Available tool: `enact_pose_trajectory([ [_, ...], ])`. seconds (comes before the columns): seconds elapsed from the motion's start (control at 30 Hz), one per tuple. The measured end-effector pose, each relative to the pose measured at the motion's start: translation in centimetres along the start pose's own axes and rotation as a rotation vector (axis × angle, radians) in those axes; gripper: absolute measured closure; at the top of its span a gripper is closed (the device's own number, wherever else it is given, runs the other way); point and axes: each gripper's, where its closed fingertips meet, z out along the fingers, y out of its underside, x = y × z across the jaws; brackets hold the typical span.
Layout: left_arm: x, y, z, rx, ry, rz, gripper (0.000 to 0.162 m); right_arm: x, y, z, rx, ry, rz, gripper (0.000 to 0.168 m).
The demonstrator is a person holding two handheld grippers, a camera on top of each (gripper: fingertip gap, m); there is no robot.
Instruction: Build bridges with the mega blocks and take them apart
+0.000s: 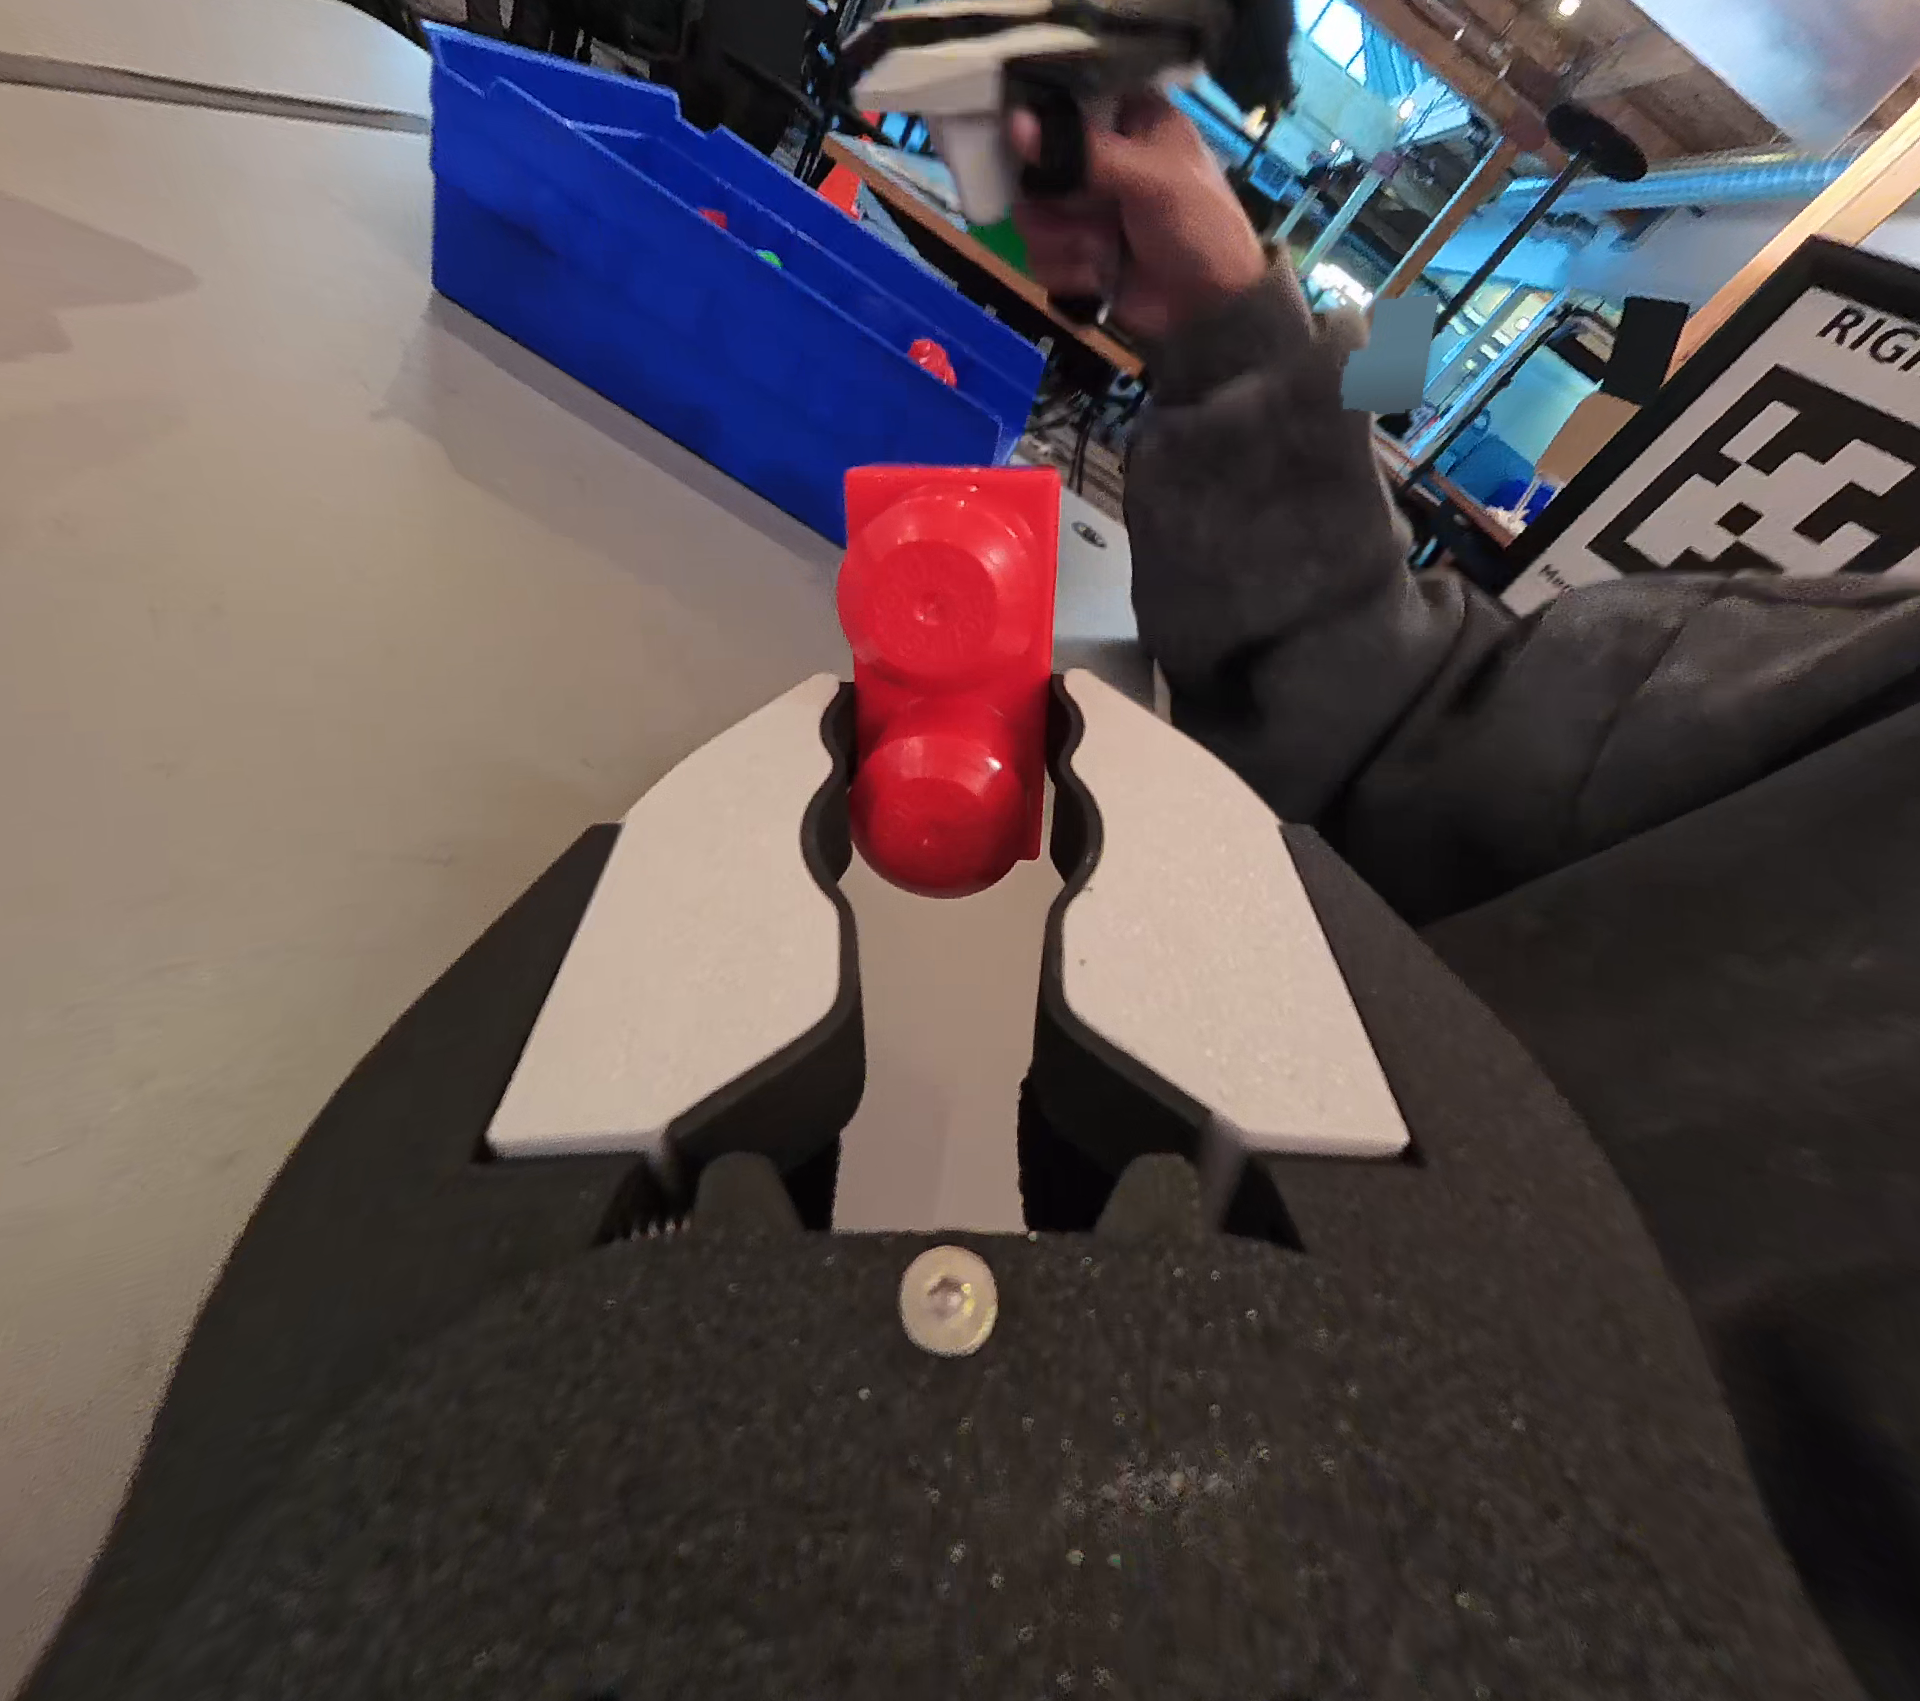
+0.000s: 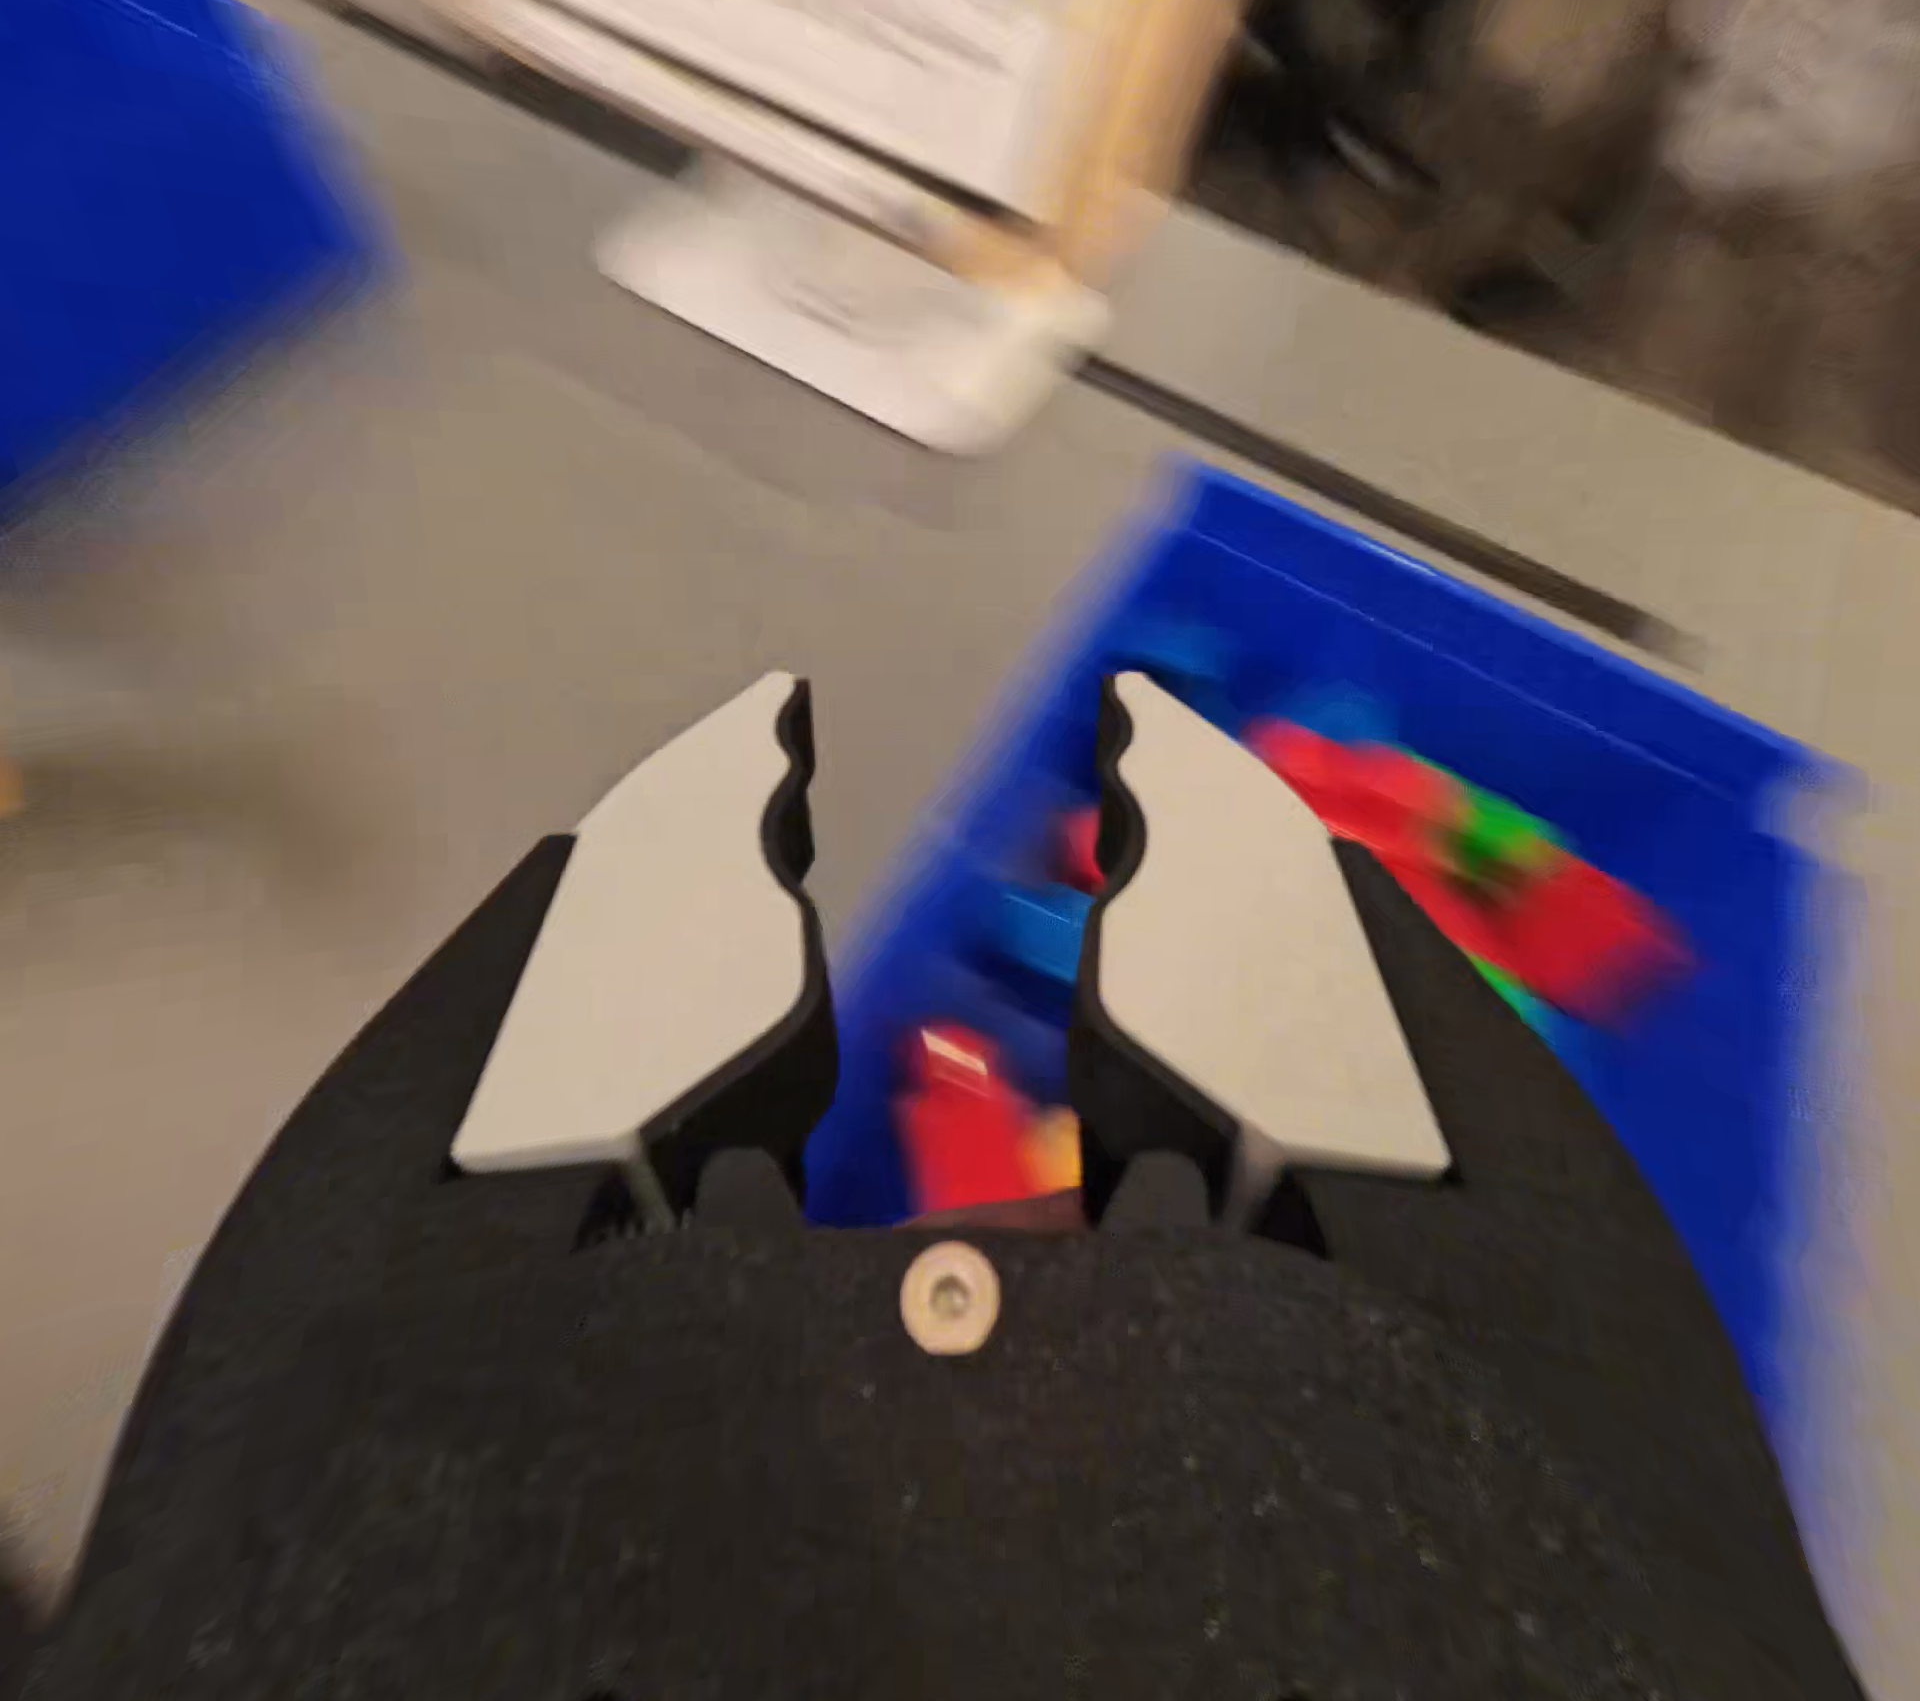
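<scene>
— So, starting big: what carries everything?

— A grey desk (image 1: 260,612) fills the left half of the left wrist view. On it, upper centre, stands a blue bin (image 1: 665,301) with a few red and green blocks just showing over its wall. The right wrist view looks down into a blue bin (image 2: 1299,716) at centre right, with a blurred heap of red, green and blue blocks (image 2: 1455,851) inside; whether it is the same bin I cannot tell.

— And the tongs?

— The left tongs (image 1: 948,706) are closed narrow on a red two-stud block (image 1: 951,612), studs facing the camera, held clear above the desk at frame centre. The right tongs (image 2: 954,695) stand apart with nothing between them, over the bin's near wall.

— How far along is the job?

— Early in a build, I'd judge: no bridge stands anywhere in either view, one block is in hand, and most blocks lie in the bin. The stacking and the taking apart are all left.

— What does one view give that the other lacks?

— Only the left view shows the right tongs (image 1: 966,113) from outside, at upper centre, raised above the bin in a hand (image 1: 1143,228) with a grey sleeve. Only the right view shows the bin's contents, though it is heavily smeared by motion.
</scene>
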Motion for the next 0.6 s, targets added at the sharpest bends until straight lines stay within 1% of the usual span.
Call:
enact_pose_trajectory([
  [0.03,0.1,-0.2,-0.1,0.016,0.012,-0.007,0.128,-5.7,-0.7,-0.3,0.129,-0.2,0.029,0.122],
  [0.07,0.2,-0.5,-0.2,0.035,0.022,-0.013,0.128,-11.2,-0.4,-0.7,0.207,-0.407,0.063,0.122],
  [0.1,0.3,-0.7,-0.2,0.05,0.033,-0.017,0.128,-16.0,0.5,-0.9,0.239,-0.586,0.101,0.12],
  [0.13,0.4,-0.9,-0.3,0.061,0.04,-0.02,0.128,-19.8,1.7,-0.8,0.253,-0.712,0.147,0.119],
  [0.17,0.4,-1.0,-0.3,0.072,0.044,-0.02,0.128,-22.8,3.0,-0.3,0.226,-0.79,0.167,0.117],
  [0.2,0.6,-1.1,-0.3,0.079,0.054,-0.021,0.128,-24.8,4.1,0.4,0.198,-0.824,0.181,0.113],
  [0.23,0.8,-1.1,-0.2,0.077,0.066,-0.022,0.128,-26.1,4.8,1.0,0.187,-0.83,0.178,0.108],
  [0.3,1.0,-0.9,0.0,0.068,0.068,-0.014,0.128,-26.4,5.2,2.1,0.212,-0.756,0.152,0.109],
  [0.33,1.2,-0.8,0.1,0.064,0.072,-0.009,0.128,-26.5,5.3,2.4,0.219,-0.747,0.154,0.109],
  [0.47,2.0,0.0,0.8,0.029,0.117,-0.004,0.128,-27.9,5.6,1.8,0.215,-0.855,0.177,0.108],
  [0.53,2.1,0.6,1.4,0.0,0.135,-0.011,0.128,-27.8,5.5,1.5,0.236,-0.86,0.176,0.113],
  [0.57,2.2,0.9,1.6,-0.013,0.14,-0.01,0.128,-27.8,5.5,1.4,0.237,-0.869,0.181,0.124],
  [0.6,2.3,1.2,1.8,-0.024,0.147,-0.006,0.128,-27.7,5.7,1.4,0.225,-0.878,0.181,0.13],
])
